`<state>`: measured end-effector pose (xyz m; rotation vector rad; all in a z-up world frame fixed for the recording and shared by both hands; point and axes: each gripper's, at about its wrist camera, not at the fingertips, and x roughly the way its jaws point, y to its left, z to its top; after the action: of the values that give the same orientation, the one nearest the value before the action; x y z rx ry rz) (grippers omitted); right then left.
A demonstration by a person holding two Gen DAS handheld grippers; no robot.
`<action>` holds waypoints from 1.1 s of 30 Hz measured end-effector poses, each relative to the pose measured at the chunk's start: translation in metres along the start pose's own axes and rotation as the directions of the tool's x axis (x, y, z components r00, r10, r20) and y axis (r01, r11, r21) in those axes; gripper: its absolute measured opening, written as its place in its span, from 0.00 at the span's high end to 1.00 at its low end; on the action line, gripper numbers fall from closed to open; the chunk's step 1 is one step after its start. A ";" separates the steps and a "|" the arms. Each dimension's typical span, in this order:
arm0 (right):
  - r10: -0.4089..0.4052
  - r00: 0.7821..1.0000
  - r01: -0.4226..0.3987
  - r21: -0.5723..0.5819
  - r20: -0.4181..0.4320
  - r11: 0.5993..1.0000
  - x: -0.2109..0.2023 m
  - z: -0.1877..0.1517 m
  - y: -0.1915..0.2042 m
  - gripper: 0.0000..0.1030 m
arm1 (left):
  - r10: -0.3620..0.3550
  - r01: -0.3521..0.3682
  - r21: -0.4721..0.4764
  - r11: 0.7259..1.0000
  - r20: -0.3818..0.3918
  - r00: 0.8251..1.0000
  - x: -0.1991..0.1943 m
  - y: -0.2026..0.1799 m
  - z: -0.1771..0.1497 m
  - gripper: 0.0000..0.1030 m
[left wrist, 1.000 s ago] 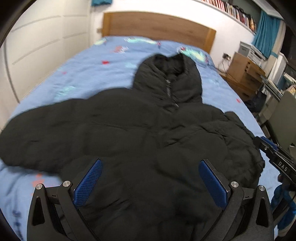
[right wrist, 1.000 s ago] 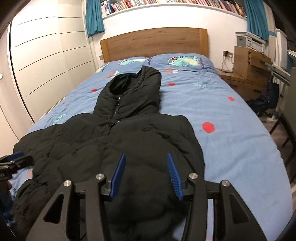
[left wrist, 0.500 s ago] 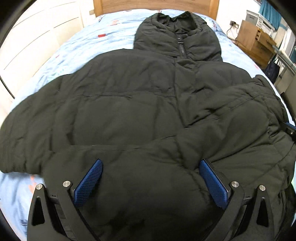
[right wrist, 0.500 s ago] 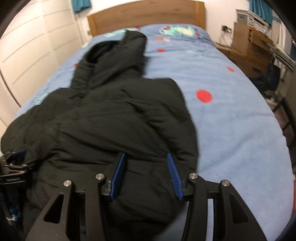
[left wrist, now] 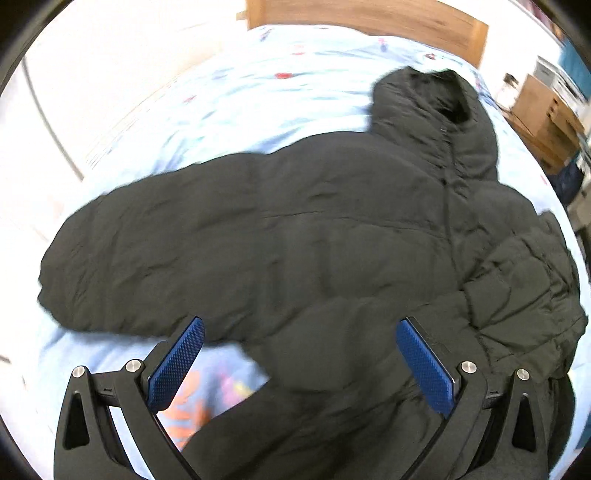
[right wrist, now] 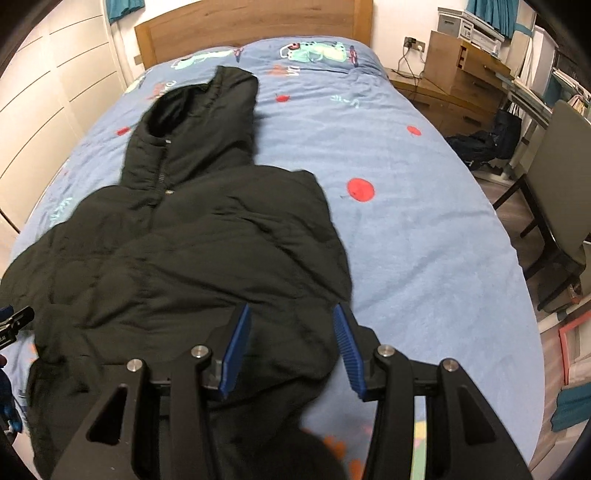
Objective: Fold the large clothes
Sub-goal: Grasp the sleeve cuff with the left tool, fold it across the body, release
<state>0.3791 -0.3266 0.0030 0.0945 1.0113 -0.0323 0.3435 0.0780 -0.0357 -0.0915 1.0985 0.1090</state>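
Note:
A large black hooded puffer jacket lies front up on the blue bed. Its left sleeve stretches out to the left and its right sleeve is folded across the body; the hood points at the headboard. My left gripper is open and empty, hovering over the jacket's lower left part, near the sleeve's underside. In the right wrist view the jacket fills the left half. My right gripper is open and empty over the jacket's lower right hem. The left gripper's tip shows at that view's left edge.
The bed has a blue patterned cover and a wooden headboard. White wardrobe doors stand on the left. A wooden bedside cabinet, a dark bag and a chair stand on the right.
My left gripper has swung to the left and drawn back, so the outstretched left sleeve and the bed cover beneath it now show. My right gripper has drawn back and lifted slightly. Both stayed open.

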 end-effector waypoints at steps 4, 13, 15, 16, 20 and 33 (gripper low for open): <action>0.020 1.000 -0.020 0.011 0.003 1.000 -0.016 0.004 0.021 0.56 | 0.001 -0.003 -0.104 0.995 -0.019 1.000 -0.012 0.055 -0.006 0.01; 0.079 0.997 -0.078 -0.073 0.002 0.994 -0.030 0.025 0.092 0.56 | 0.006 -0.015 -0.503 0.864 -0.019 1.000 -0.014 0.233 -0.039 0.01; 0.093 0.996 -0.093 -0.082 -0.002 0.992 -0.028 0.031 0.105 0.56 | 0.005 -0.013 -0.566 0.824 -0.015 1.000 -0.008 0.266 -0.049 0.01; 0.097 0.995 -0.097 -0.088 -0.005 0.991 -0.026 0.033 0.112 0.56 | -0.003 -0.005 -0.601 0.799 -0.012 1.000 -0.004 0.281 -0.053 0.01; 0.103 0.995 -0.104 -0.124 -0.020 0.987 -0.023 0.040 0.137 0.56 | 0.009 0.006 -0.702 0.712 0.018 1.000 0.006 0.323 -0.062 0.01; 0.090 0.995 -0.095 -0.168 -0.038 0.981 -0.019 0.055 0.156 0.56 | -0.083 0.084 -0.736 0.671 0.038 0.996 0.054 0.339 -0.030 0.52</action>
<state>0.4266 -0.1769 0.0587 -0.0136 1.0346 0.1403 0.2958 0.4124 -0.1045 -0.8832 0.9864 0.4754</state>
